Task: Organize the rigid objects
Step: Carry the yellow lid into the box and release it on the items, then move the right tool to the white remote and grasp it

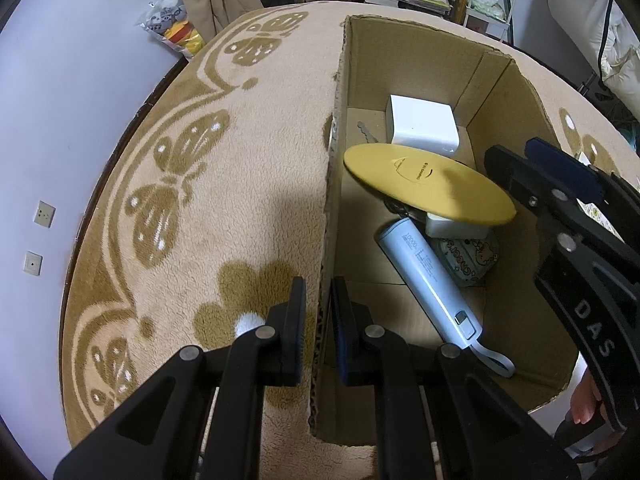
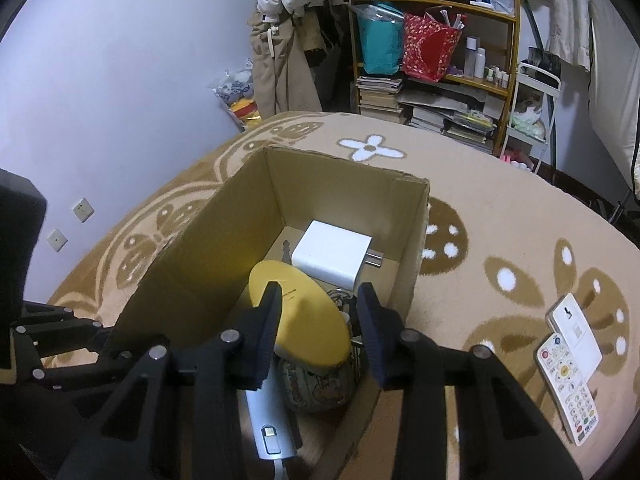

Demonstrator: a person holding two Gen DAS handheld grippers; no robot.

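Observation:
An open cardboard box [image 1: 404,56] stands on a beige patterned rug. Inside lie a white charger block [image 1: 422,124], a yellow disc [image 1: 424,180], a light blue power bank [image 1: 428,276] with a strap, and a cartoon-printed pouch [image 1: 468,264]. The disc rests tilted on top of the other items. My left gripper [image 1: 320,308] is shut on the box's left wall, one finger on each side. My right gripper [image 2: 320,312] hangs open over the box, just above the yellow disc [image 2: 304,320], fingers apart and holding nothing. In the left wrist view, the right gripper [image 1: 524,160] shows at the box's right side.
Two white remote controls [image 2: 568,364] lie on the rug [image 2: 500,220] right of the box [image 2: 200,264]. A wooden shelf [image 2: 440,72] with books and bags stands behind. A bag of plush toys [image 2: 240,96] leans on the purple wall [image 2: 120,80].

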